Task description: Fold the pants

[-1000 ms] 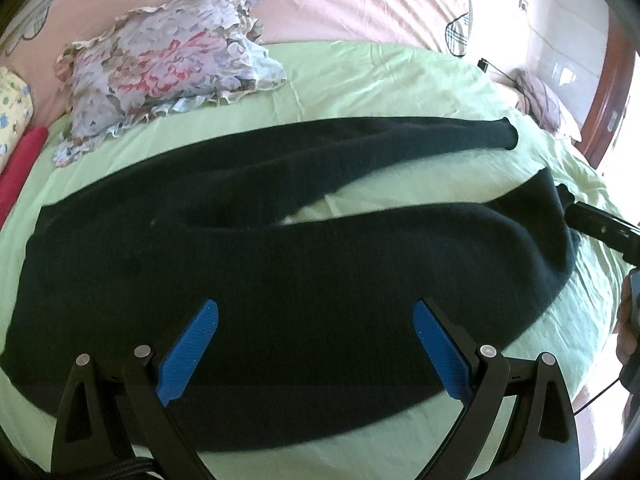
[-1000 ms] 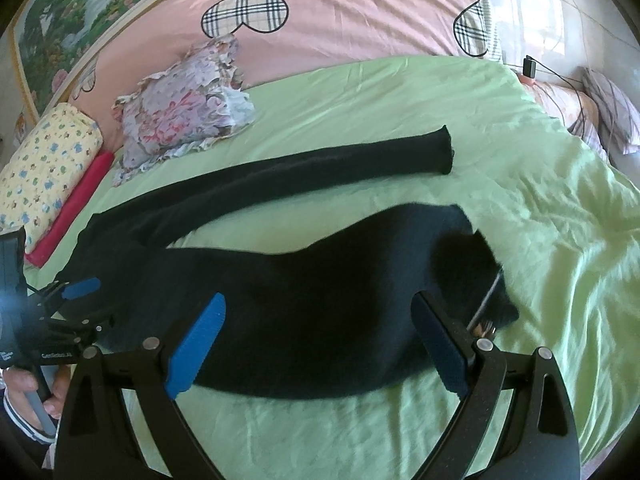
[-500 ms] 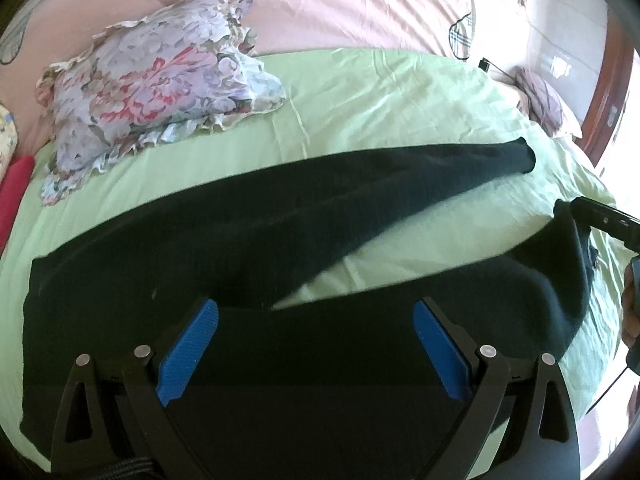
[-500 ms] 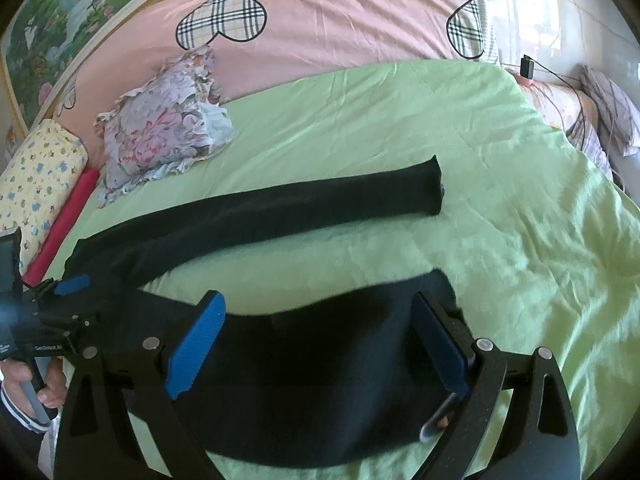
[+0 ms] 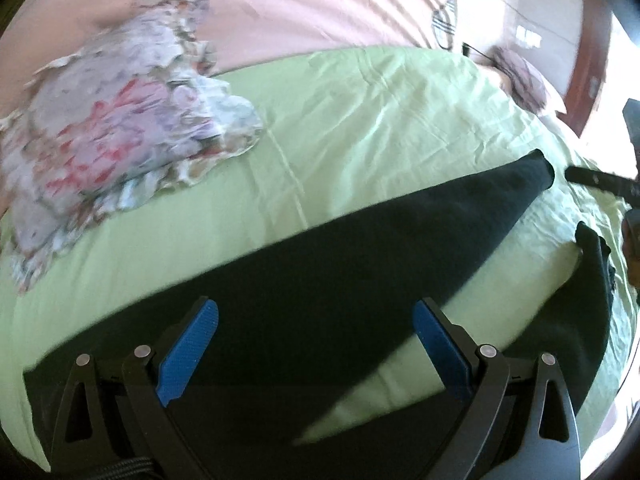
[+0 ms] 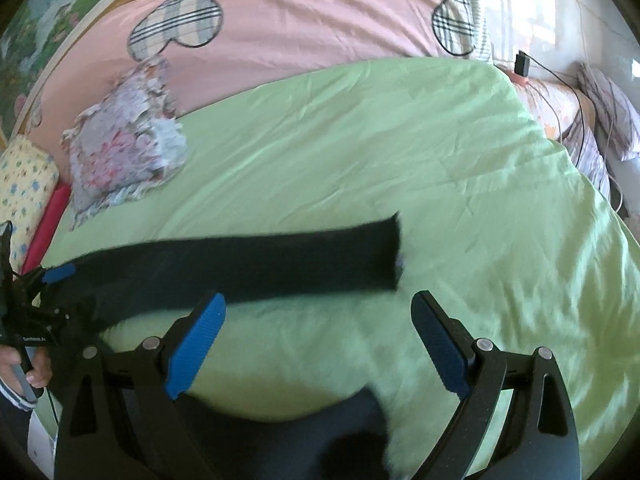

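One floral pillow (image 6: pixel 124 148) — seemingly clear of pants (image 6: pixel 256 260).

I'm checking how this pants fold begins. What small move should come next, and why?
Probably lower both open tools onto the near leg and close on it, to carry it over the far leg. The black pants lie spread on the green sheet with a gap between the legs, and the left tool and right tool grip nothing.
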Demonstrator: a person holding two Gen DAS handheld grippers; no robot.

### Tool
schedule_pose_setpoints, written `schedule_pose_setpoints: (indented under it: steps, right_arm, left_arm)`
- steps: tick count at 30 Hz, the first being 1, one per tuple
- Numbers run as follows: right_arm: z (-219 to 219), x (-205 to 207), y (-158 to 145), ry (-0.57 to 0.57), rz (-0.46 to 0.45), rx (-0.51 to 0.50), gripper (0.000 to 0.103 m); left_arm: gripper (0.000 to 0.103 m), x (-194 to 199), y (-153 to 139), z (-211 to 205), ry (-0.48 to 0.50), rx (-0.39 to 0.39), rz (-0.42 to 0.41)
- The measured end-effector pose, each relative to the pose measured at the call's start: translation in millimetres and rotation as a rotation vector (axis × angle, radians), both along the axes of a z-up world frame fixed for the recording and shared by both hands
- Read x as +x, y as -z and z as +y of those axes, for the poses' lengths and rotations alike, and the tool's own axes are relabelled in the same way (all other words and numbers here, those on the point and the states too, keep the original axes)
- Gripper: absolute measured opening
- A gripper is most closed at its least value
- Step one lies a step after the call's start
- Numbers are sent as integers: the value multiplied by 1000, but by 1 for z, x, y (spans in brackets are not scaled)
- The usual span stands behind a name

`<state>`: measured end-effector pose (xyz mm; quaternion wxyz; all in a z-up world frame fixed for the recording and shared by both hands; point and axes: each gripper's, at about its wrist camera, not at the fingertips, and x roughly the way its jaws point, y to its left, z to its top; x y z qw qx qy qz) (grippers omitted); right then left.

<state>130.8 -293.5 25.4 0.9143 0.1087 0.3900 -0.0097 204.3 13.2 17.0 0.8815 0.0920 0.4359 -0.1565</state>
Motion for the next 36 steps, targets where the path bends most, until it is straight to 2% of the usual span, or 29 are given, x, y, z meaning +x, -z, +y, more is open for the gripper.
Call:
schedule_pose_setpoints:
  steps: [5, 7, 12, 15, 17, 19, 21, 22, 23, 24, 25, 26, 28, 32, 36]
  right_arm:
    - [-29, 27, 2, 31, 16, 67, 94]
    - [-36, 37, 3, 34, 32, 81, 83]
    - [-40, 56, 8, -8, 75, 82, 72]
    - [-38, 67, 14, -45, 107, 77, 63]
    - [-39, 70, 18, -55, 122, 68, 58]
    - [-39, 73, 20, -61, 133, 62, 47]
    - [-39, 74, 21, -59, 139, 41, 33]
    - [-40, 73, 20, -55, 136, 35, 25]
    - [-41, 72, 19, -48, 131, 30, 21]
    - [-43, 70, 18, -40, 124, 29, 15]
    - [-45, 68, 16, -34, 114, 39, 12]
    - [-47, 66, 14, -32, 107, 49, 11]
    - [-48, 61, 9, -34, 86, 57, 9]
    - [-42, 48, -4, -50, 38, 49, 7]
    - [-40, 31, -17, -68, -13, 58, 7]
  left_arm:
    - [98, 42, 12, -4, 95, 32, 49]
    - [98, 53, 17, -4, 121, 40, 74]
    - [98, 77, 22, -11, 218, 31, 134]
    - [98, 90, 26, -21, 292, 66, 151]
    - [98, 98, 32, -29, 344, 74, 204]
    - [98, 106, 41, -37, 359, 101, 254]
    - [93, 109, 48, -42, 380, 94, 298]
    - [86, 109, 48, -43, 385, 82, 305]
    - [69, 109, 47, -44, 396, 62, 314]
    - [58, 105, 45, -44, 415, 31, 323]
    - [35, 102, 42, -46, 426, 15, 322]
    - [19, 98, 40, -46, 430, 12, 318]
    - [8, 86, 34, -47, 418, 30, 285]
    - [5, 59, 14, -35, 390, -31, 244]
    - [4, 14, -10, -26, 359, -100, 189]
